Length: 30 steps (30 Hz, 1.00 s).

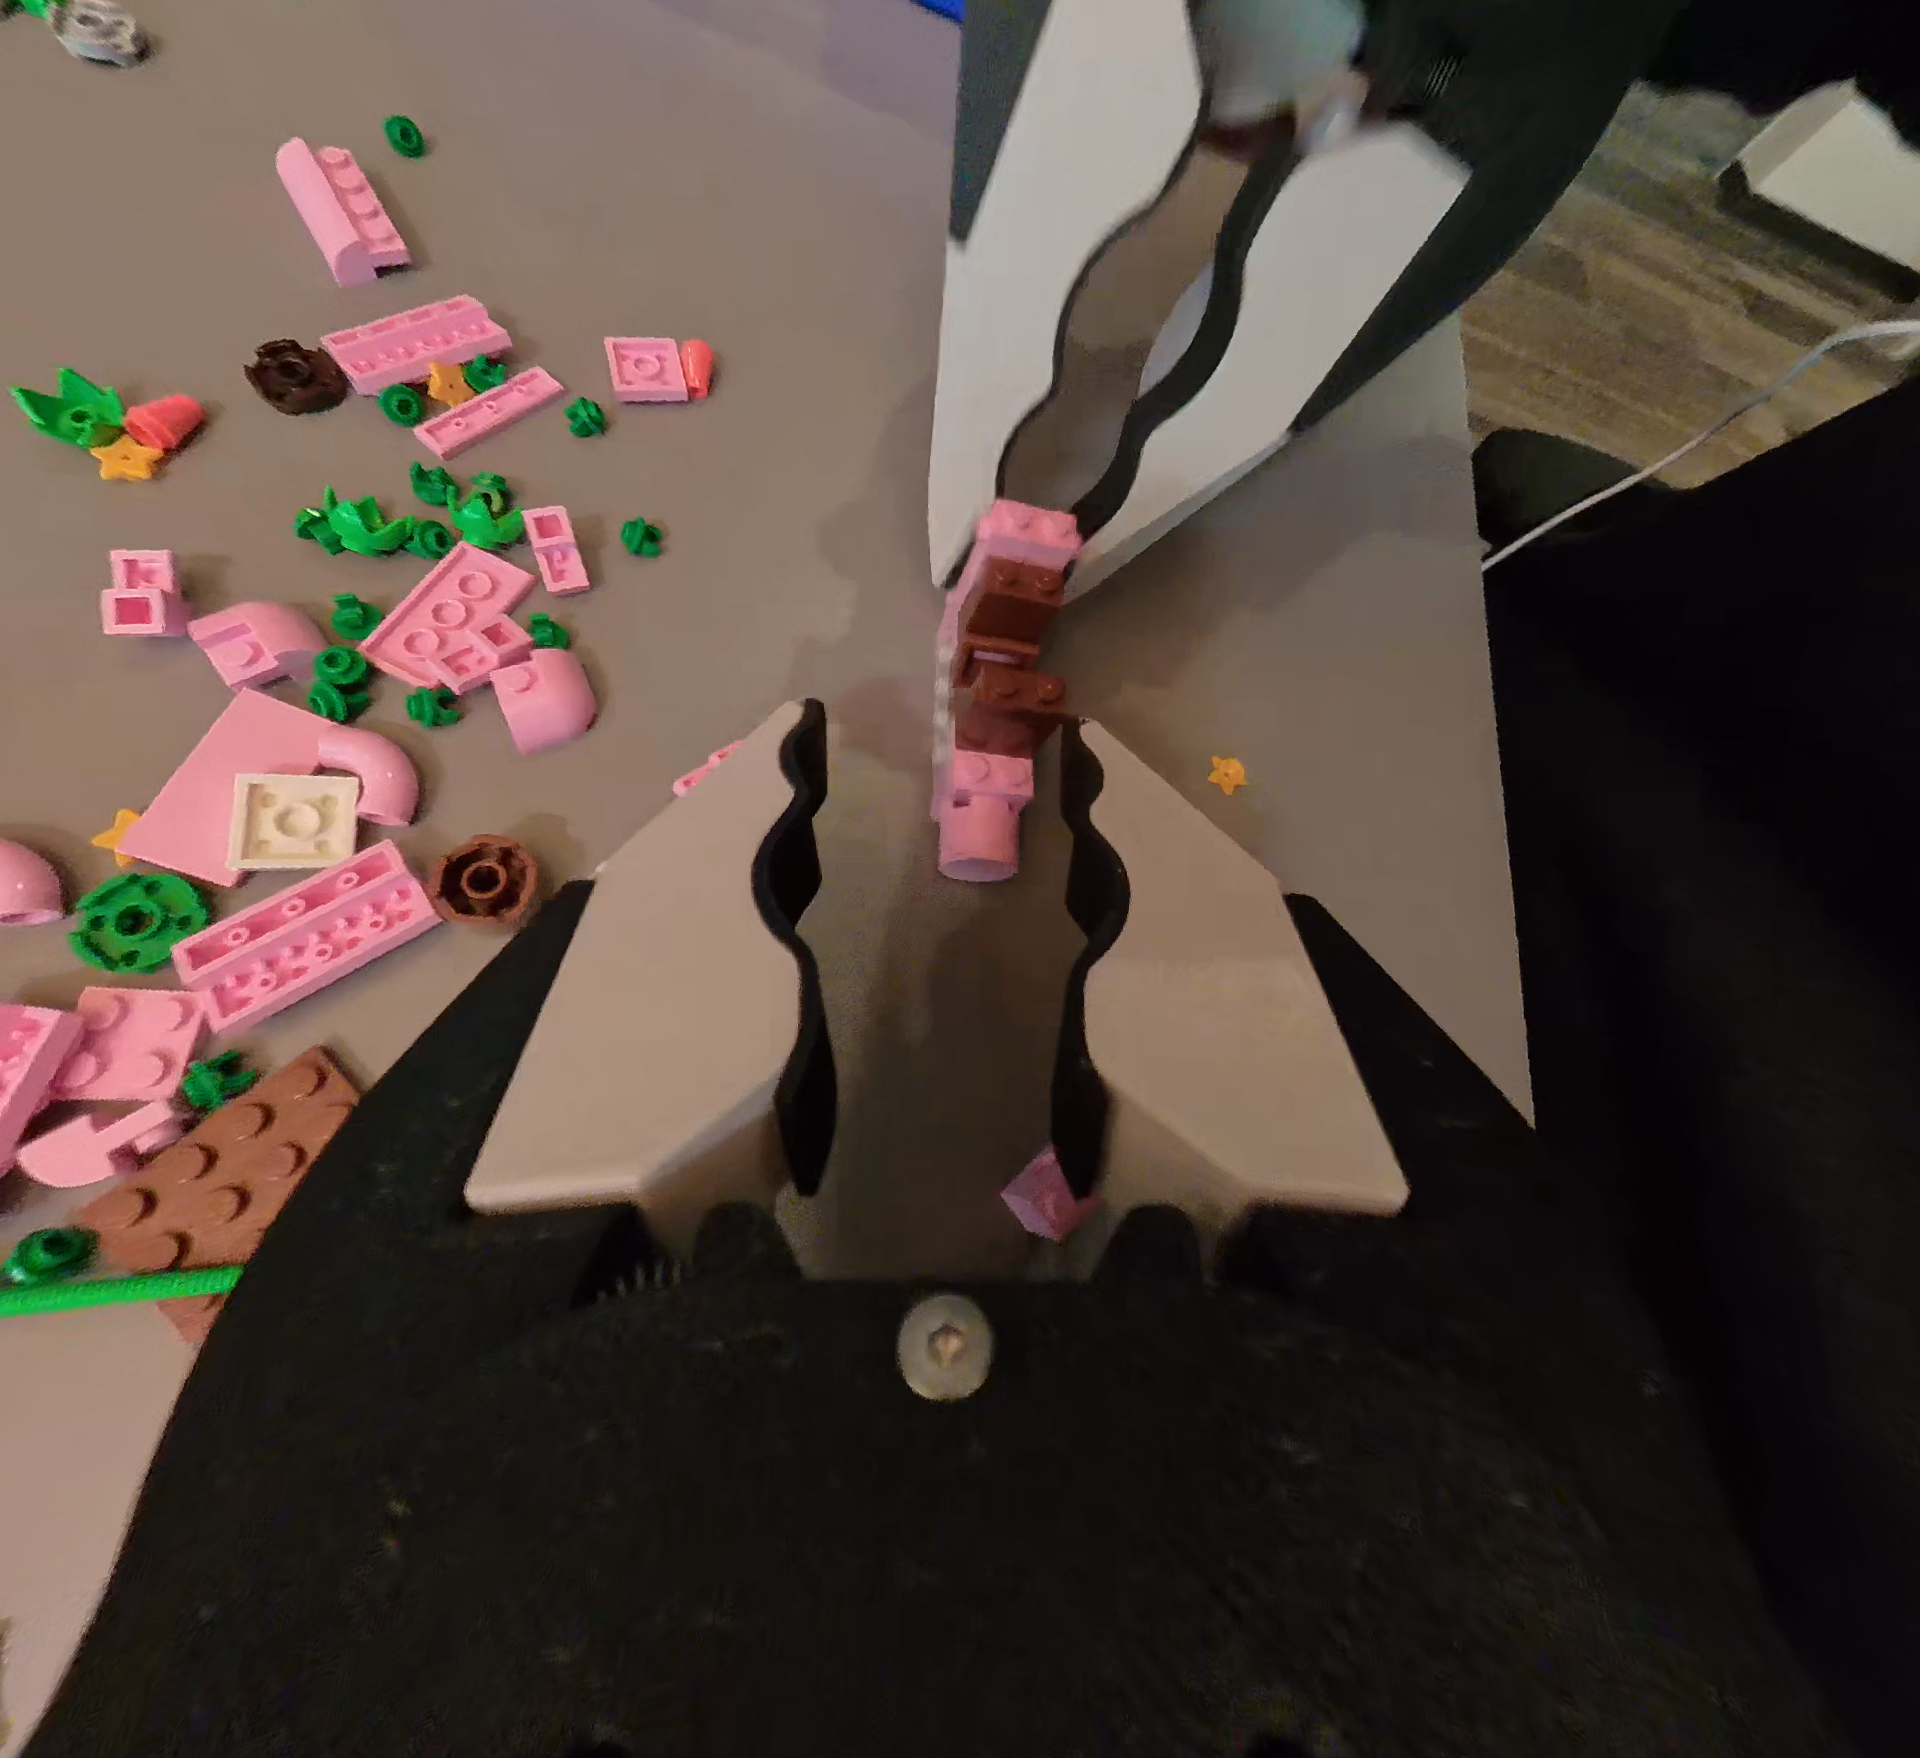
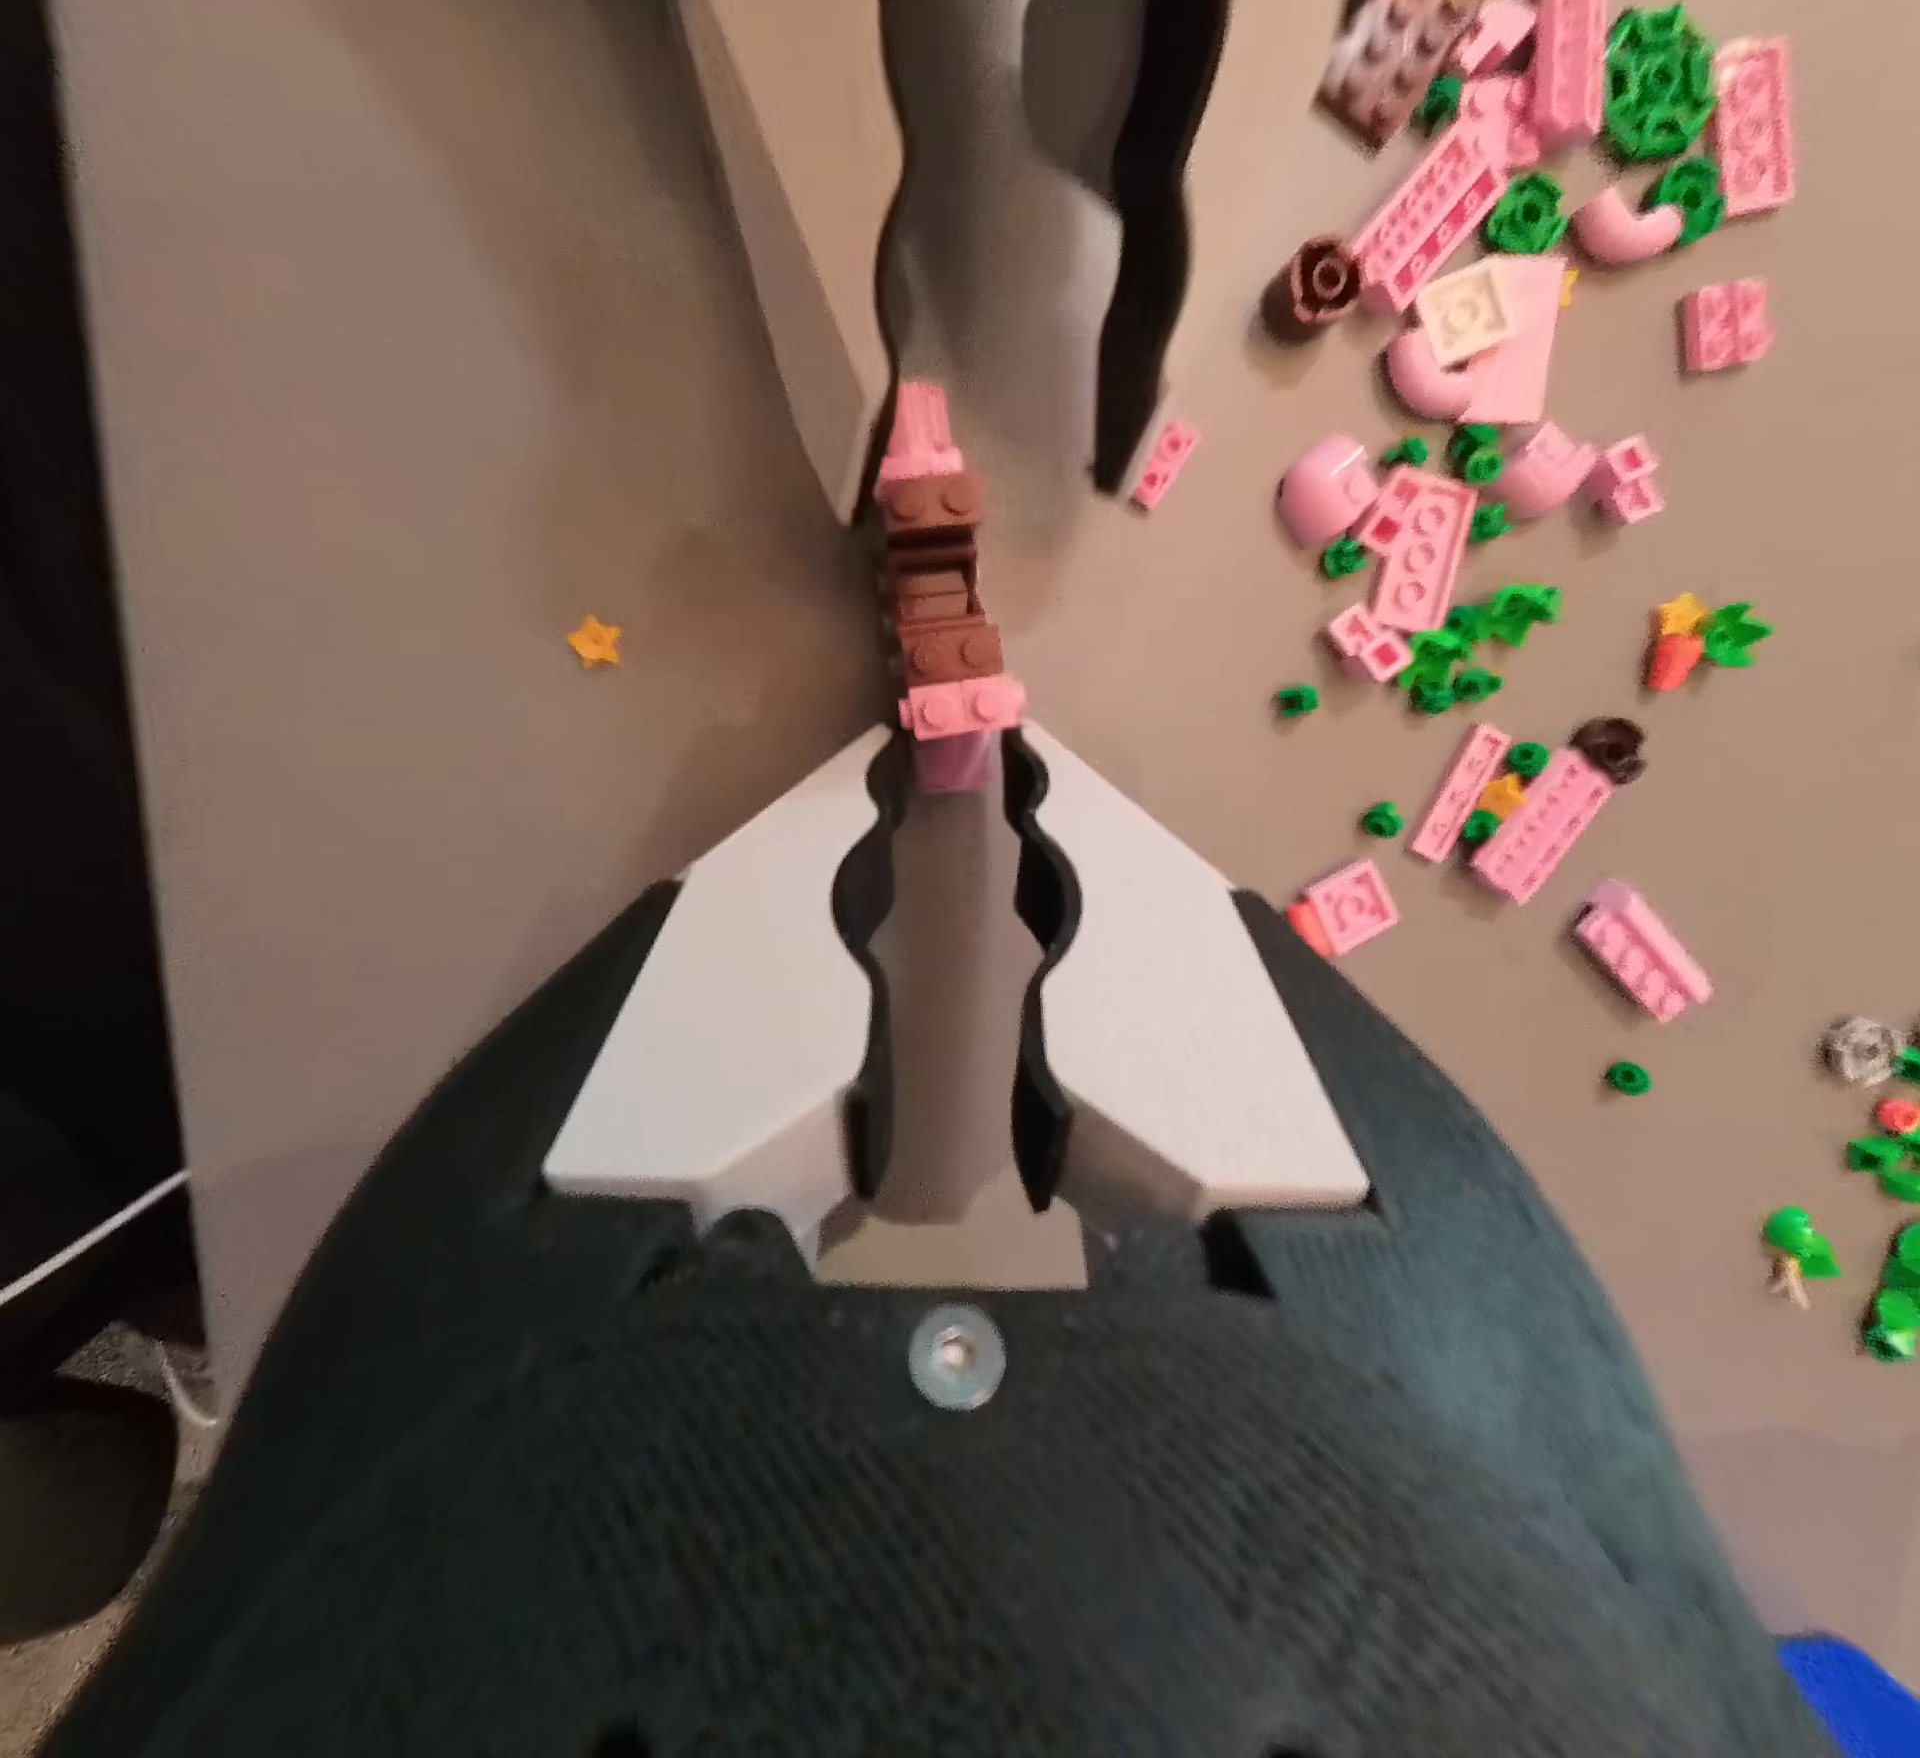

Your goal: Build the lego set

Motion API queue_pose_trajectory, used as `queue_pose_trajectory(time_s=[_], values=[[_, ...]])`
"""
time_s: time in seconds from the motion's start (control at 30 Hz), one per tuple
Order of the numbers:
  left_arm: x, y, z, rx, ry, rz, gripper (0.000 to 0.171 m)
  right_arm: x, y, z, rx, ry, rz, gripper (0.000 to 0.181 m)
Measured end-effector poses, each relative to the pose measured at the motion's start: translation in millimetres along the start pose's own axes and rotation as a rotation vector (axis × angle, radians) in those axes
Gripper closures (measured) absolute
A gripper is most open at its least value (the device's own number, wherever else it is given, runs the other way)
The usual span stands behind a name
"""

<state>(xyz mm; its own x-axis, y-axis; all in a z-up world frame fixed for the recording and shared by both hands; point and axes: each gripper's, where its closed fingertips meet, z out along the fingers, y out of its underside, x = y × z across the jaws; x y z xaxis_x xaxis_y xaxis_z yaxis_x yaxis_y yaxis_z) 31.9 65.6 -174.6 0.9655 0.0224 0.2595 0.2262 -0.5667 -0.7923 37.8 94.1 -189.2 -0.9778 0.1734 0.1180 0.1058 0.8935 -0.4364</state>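
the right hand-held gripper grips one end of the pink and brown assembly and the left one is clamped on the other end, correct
Not quite. The right hand-held gripper does grip the pink and brown assembly, but the left hand-held gripper is open around its end, as the left wrist view shows.

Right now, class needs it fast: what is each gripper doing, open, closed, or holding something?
Left gripper: open, its fingertips either side of the pink and brown lego assembly, not clamped.
Right gripper: shut on the assembly's pink end.

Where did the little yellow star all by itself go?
The lone yellow star lies on the grey table, right of the pink-and-brown assembly in the left wrist view, near the table's edge.
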Motion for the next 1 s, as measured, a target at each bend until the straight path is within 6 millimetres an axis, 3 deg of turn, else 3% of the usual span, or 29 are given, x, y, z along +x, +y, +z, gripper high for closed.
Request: queue_pose_trajectory(time_s=[0.07,0.1,0.2,0.33,0.43,0.7,0.8,1.0], values=[[-2.3,-4.5,-5.6,0.039,-0.001,-0.009,0.125,0.9,3.5,6.8,0.006,0.035,0.018,0.161],[-3.1,-6.7,-8.8,0.059,0.002,-0.011,0.123,0.4,0.3,4.2,0.04,0.026,0.042,0.146],[-7.6,-12.7,-17.5,0.113,-0.003,-0.023,0.122,9.5,-0.9,-7.0,0.092,0.036,0.126,0.129],[-13.9,-19.3,-26.1,0.168,-0.026,-0.026,0.122,16.1,-7.4,-23.9,0.212,0.053,0.195,0.122],[-19.1,-26.7,-33.9,0.223,-0.062,-0.014,0.117,21.2,-23.5,-45.5,0.381,0.034,0.286,0.12],[-37.8,-43.0,-61.2,0.381,-0.165,-0.032,0.117,99.7,-47.6,-107.8,0.743,0.338,0.381,0.128],[-43.2,-42.7,-66.0,0.398,-0.191,-0.043,0.118,118.6,-55.2,-118.3,0.828,0.369,0.382,0.129],[-55.4,-37.9,-72.3,0.379,-0.274,-0.034,0.12,144.4,-9.3,-98.2,0.653,0.573,0.382,0.139]])
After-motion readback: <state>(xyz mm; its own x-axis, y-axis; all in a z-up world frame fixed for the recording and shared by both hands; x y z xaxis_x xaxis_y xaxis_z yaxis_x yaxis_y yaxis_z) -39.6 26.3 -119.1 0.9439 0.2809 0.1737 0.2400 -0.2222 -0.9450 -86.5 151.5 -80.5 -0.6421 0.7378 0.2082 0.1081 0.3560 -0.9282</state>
